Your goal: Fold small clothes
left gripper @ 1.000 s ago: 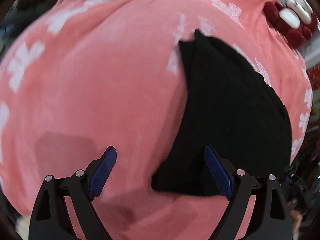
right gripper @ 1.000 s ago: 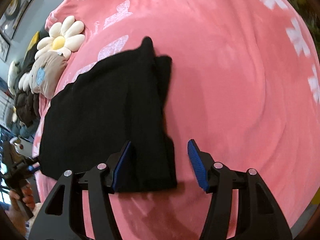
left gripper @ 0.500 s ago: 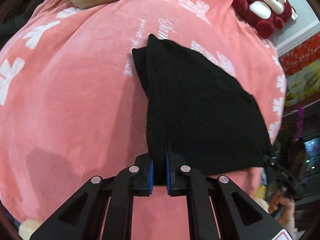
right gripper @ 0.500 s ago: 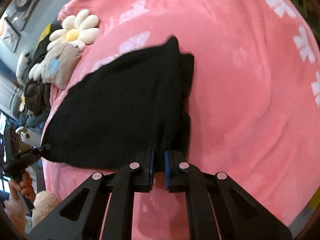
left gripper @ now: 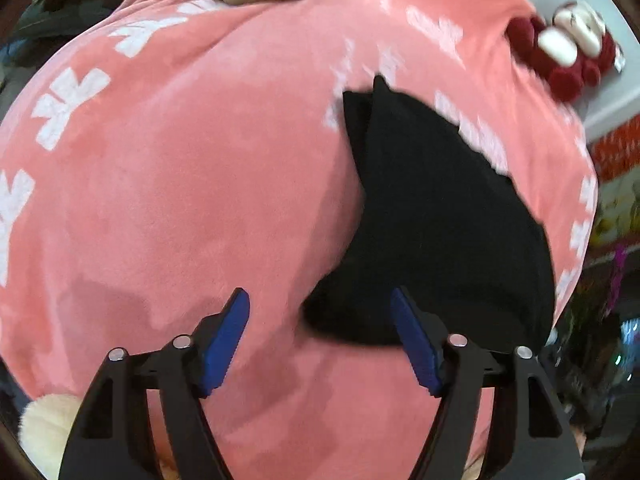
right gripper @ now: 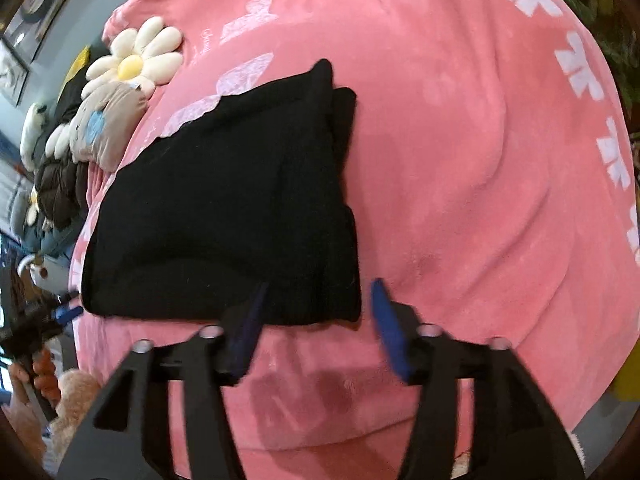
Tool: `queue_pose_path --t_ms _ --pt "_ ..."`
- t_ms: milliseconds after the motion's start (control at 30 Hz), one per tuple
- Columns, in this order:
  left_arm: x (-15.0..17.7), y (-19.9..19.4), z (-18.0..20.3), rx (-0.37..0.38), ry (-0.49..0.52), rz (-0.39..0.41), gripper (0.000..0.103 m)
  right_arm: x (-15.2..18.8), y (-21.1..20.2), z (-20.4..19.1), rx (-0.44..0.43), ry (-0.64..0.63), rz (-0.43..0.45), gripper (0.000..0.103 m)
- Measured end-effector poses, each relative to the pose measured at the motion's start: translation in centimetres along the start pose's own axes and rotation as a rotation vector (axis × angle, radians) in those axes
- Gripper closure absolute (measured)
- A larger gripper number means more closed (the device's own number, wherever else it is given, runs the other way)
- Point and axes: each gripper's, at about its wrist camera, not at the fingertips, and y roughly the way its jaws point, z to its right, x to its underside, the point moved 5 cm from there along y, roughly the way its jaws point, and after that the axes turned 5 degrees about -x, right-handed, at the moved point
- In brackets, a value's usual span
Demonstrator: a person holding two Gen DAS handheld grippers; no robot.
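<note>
A bed covered by a pink fleece blanket [right gripper: 460,160] with white printed motifs fills most of both views. At the upper left of the right wrist view a daisy-shaped cushion [right gripper: 134,64] lies against a grey-blue wall [right gripper: 60,28] hung with framed pictures [right gripper: 12,68]. In the left wrist view a dark red plush toy [left gripper: 568,56] sits at the upper right, near a pale wall.
</note>
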Motion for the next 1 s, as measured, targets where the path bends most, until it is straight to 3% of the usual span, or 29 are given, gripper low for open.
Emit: queue_pose_path --t_ms 100,167,233,300,467,533,667,767,800,833,867,900,933,1000 --pt "-0.3 2.2 0.5 0.059 -0.060 -0.064 0.033 -0.2 1.1 -0.1 -0.019 0.000 -0.015 0.047" --pt "-0.2 3.2 0.9 0.056 -0.054 -0.087 0.033 -1.0 1.5 0.1 -0.028 0.020 -0.003 0.047" --pt "0.1 3.5 1.4 0.010 -0.023 -0.063 0.049 -2.7 1.7 0.0 -0.041 0.031 0.032 0.047" --pt "0.2 3.3 2.4 -0.003 0.031 -0.053 0.071 -4.9 1.8 -0.1 -0.042 0.029 0.064 0.047" --pt "0.7 3.6 3.0 -0.058 0.098 -0.072 0.084 -11.9 4.9 -0.5 -0.011 -0.035 0.072 0.047" --pt "0.9 3.6 2.9 -0.062 0.095 -0.077 0.089 -13.4 6.9 -0.6 -0.003 -0.061 0.007 0.100" --pt "0.3 3.8 2.7 -0.053 0.072 -0.091 0.092 -16.8 4.9 -2.9 -0.025 -0.144 0.129 0.100" --pt "0.5 3.9 2.5 -0.076 0.082 -0.090 0.083 -16.3 7.8 -0.8 0.107 -0.148 0.011 0.093" --pt "0.5 3.8 2.5 -0.069 0.077 -0.089 0.079 -15.5 7.5 0.1 0.118 -0.119 0.009 0.092" --pt "0.6 3.5 2.1 -0.059 0.071 -0.091 0.076 -14.9 6.8 0.3 0.089 -0.090 0.026 0.086" --pt "0.6 3.2 2.0 -0.036 0.057 -0.094 0.063 -14.1 5.7 0.7 0.064 -0.059 0.042 0.076" --pt "0.7 3.0 2.0 -0.017 0.046 -0.097 0.044 -13.0 4.6 1.1 0.048 -0.030 0.060 0.048" --pt "0.7 2.7 1.8 -0.005 0.024 -0.087 0.039 -11.4 3.0 1.5 0.024 -0.004 0.090 0.039" --pt "0.8 2.3 1.2 0.000 -0.003 -0.055 0.035 -7.9 1.3 2.1 -0.041 0.039 0.092 0.039"
